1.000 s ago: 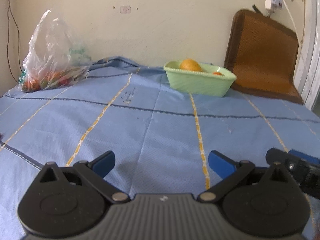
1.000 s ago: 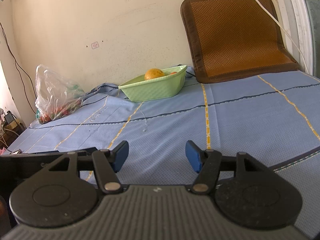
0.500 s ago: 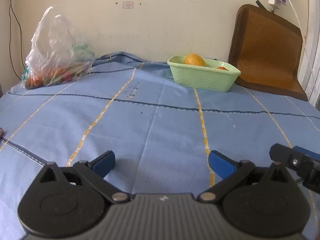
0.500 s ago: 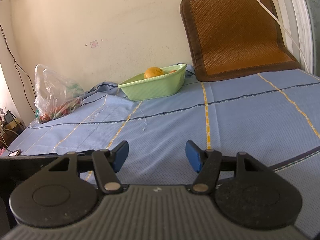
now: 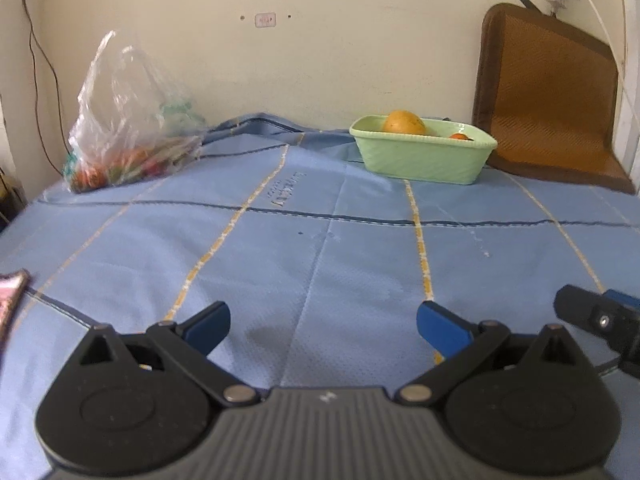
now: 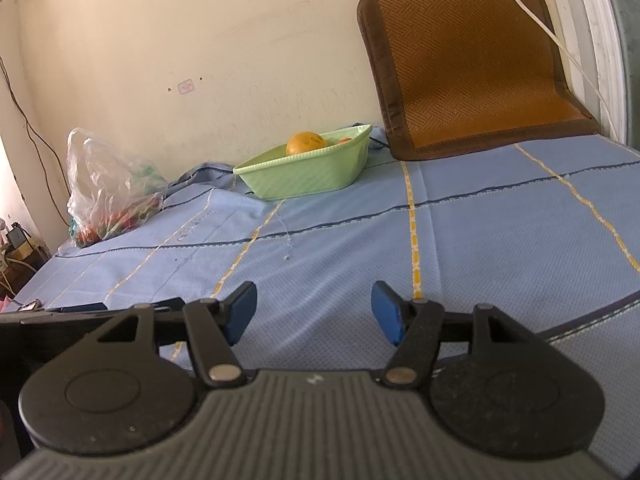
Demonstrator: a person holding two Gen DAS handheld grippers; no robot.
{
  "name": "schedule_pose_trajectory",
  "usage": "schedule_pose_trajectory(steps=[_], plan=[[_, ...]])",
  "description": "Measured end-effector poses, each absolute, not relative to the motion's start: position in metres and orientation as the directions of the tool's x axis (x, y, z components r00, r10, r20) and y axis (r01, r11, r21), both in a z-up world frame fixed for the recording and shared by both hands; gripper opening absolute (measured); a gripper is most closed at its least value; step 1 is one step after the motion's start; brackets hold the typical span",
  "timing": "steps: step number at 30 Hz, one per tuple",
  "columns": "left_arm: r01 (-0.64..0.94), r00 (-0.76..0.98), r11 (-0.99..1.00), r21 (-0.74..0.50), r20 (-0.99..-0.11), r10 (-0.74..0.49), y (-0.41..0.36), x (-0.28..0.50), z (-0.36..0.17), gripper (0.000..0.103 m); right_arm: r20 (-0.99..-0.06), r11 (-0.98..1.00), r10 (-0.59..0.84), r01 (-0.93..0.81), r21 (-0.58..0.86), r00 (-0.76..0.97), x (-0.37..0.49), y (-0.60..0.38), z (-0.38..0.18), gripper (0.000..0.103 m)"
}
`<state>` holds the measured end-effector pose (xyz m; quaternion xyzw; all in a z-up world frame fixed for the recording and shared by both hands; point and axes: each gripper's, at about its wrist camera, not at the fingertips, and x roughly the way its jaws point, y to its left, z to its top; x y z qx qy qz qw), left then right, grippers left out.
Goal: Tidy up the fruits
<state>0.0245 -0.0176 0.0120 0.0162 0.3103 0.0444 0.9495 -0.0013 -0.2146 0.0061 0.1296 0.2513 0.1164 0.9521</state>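
Note:
A pale green basket (image 5: 420,158) (image 6: 304,174) stands on the blue cloth near the wall. In it lie a large yellow-orange fruit (image 5: 403,121) (image 6: 306,142) and a smaller orange one (image 5: 458,136) (image 6: 345,140), mostly hidden by the rim. A clear plastic bag (image 5: 128,120) (image 6: 108,188) with several red, orange and green fruits sits at the far left. My left gripper (image 5: 323,325) is open and empty over bare cloth, far short of both. My right gripper (image 6: 314,311) is also open and empty. Part of the right gripper shows at the left wrist view's right edge.
A brown woven cushion (image 5: 548,92) (image 6: 472,64) leans against the wall right of the basket. The blue cloth (image 5: 320,248) with yellow stripes covers the whole surface. Cables hang on the wall at left and right. A pink item (image 5: 10,292) lies at the left edge.
The left wrist view has tilted upward a little, so the basket and bag sit lower in the frame. Both grippers stay open in place and nothing was picked up.

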Motion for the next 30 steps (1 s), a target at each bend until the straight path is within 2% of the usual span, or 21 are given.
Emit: schedule_pose_trajectory(steps=[7,9,18,30], plan=[[-0.118,0.832,0.955,0.270,-0.499,0.244,-0.045,0.018,0.014,0.103,-0.446,0.935,0.292,-0.153,0.321,0.846,0.000,-0.216,0.006,0.066],[-0.100,0.825,0.946,0.309,-0.505,0.252,-0.052,0.019,0.011,0.103,-0.445,0.933,0.294,-0.152,0.326,0.846,0.000,-0.217,0.007,0.066],[-0.084,0.804,0.976,0.200,-0.566,0.185,-0.038,0.023,0.011,0.103,-0.442,0.928,0.298,-0.150,0.340,0.846,0.001,-0.220,0.007,0.067],[-0.088,0.808,0.984,0.153,-0.567,0.160,-0.031,0.021,0.012,0.103,-0.444,0.931,0.293,-0.147,0.333,0.847,0.001,-0.220,0.008,0.067]])
